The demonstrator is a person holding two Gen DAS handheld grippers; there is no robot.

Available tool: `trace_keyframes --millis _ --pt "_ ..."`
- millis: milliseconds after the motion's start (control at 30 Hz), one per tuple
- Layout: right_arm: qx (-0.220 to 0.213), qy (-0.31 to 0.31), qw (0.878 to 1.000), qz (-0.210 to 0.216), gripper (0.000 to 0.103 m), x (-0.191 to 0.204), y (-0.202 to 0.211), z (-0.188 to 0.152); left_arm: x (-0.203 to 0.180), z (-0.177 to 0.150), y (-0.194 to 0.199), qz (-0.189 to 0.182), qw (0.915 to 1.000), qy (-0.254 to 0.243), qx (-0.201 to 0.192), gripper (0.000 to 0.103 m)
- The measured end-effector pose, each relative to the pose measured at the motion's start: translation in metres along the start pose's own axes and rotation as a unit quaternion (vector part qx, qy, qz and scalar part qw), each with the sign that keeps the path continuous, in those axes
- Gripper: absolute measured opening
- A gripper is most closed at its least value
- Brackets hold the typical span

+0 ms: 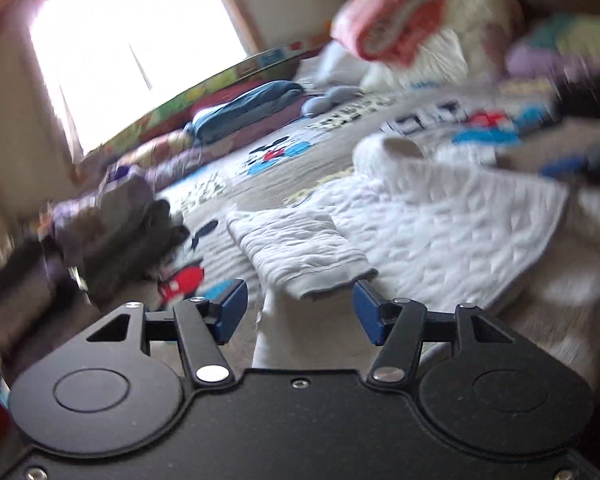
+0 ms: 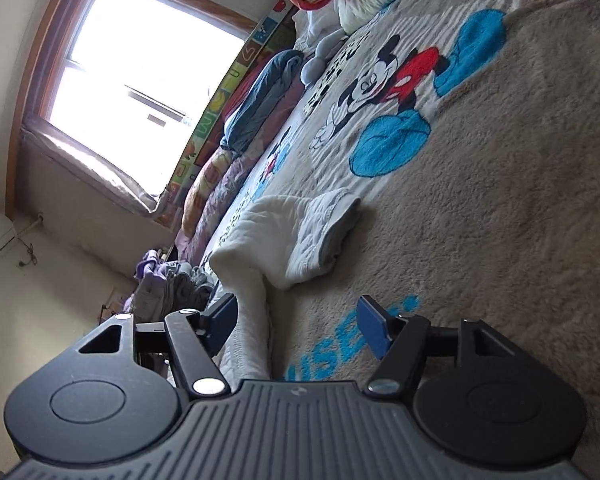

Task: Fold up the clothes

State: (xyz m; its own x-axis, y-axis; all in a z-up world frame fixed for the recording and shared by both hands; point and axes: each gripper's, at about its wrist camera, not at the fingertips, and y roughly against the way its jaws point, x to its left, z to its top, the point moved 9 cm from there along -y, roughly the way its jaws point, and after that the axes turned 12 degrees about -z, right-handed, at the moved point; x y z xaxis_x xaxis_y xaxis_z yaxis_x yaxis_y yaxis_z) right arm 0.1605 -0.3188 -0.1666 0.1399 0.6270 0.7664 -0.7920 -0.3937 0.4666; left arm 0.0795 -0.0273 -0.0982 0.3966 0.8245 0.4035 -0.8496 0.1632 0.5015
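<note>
white quilted garment (image 1: 420, 220) lies (sleeve folded across) on the grey cartoon-print bed blanket (image 2: 500, 200); left gripper (image 1: 300, 312) and right gripper (image 2: 300, 326) jaws gape, empty.

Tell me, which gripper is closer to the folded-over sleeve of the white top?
Probably left. The left gripper is open right at the white sleeve's cuff. The right gripper is open too, with the sleeve's folded end lying further ahead.
</note>
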Motion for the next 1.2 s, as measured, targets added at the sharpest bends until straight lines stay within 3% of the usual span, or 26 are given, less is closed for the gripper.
trace_keyframes --millis 133,167,233,300,333,400,467,567,633,667,733,833,933,1000,1200 --pt "0.003 0.05 0.999 -0.015 0.068 0.006 -0.013 -0.008 -0.015 -0.001 -0.021 0.035 0.993 -0.111 0.02 0.058" --pt "0.002 0.064 0.998 -0.015 0.071 0.009 -0.015 -0.01 -0.015 0.0 -0.024 0.027 0.9946 -0.097 0.026 0.058" --pt "-0.003 0.079 0.997 -0.01 0.075 0.014 -0.019 -0.013 -0.002 -0.001 -0.026 -0.031 0.9986 0.031 0.031 0.059" --pt "-0.007 0.091 0.996 -0.007 0.078 0.018 -0.021 -0.014 0.01 -0.004 -0.026 -0.068 0.988 0.135 0.031 0.059" --pt "-0.01 0.095 0.995 -0.007 0.078 0.019 -0.021 -0.015 0.016 -0.008 -0.027 -0.091 0.9765 0.193 0.029 0.059" --pt "-0.015 0.101 0.995 -0.004 0.08 0.022 -0.022 -0.015 0.028 -0.015 -0.031 -0.141 0.9387 0.314 0.025 0.059" --pt "-0.019 0.113 0.993 -0.003 0.085 0.027 -0.026 -0.015 0.039 -0.02 -0.039 -0.149 0.9045 0.399 0.011 0.059" --pt "-0.022 0.138 0.99 -0.006 0.09 0.032 -0.031 -0.018 0.057 -0.022 -0.05 -0.14 0.8681 0.476 -0.011 0.058" --pt "-0.023 0.146 0.989 -0.006 0.091 0.035 -0.032 -0.019 0.061 -0.018 -0.053 -0.141 0.8492 0.508 -0.026 0.055" --pt "-0.023 0.145 0.989 -0.004 0.091 0.035 -0.031 -0.019 0.063 -0.015 -0.054 -0.142 0.8444 0.516 -0.031 0.035" --pt "-0.024 0.143 0.989 -0.001 0.091 0.035 -0.03 -0.019 0.066 -0.01 -0.054 -0.13 0.8509 0.508 -0.029 0.006" --pt "-0.024 0.143 0.989 0.0 0.091 0.034 -0.029 -0.019 0.075 -0.001 -0.043 -0.12 0.8628 0.489 -0.048 0.003" --pt "-0.025 0.143 0.989 0.001 0.091 0.033 -0.029 -0.019 0.099 0.002 -0.03 -0.116 0.8618 0.489 -0.068 0.003" --pt "-0.026 0.145 0.989 0.0 0.092 0.034 -0.029 -0.02 0.12 -0.001 -0.023 -0.112 0.8545 0.5 -0.083 0.003" --pt "-0.029 0.148 0.989 0.0 0.092 0.034 -0.028 -0.021 0.191 -0.03 -0.013 -0.087 0.8197 0.553 -0.119 0.003"
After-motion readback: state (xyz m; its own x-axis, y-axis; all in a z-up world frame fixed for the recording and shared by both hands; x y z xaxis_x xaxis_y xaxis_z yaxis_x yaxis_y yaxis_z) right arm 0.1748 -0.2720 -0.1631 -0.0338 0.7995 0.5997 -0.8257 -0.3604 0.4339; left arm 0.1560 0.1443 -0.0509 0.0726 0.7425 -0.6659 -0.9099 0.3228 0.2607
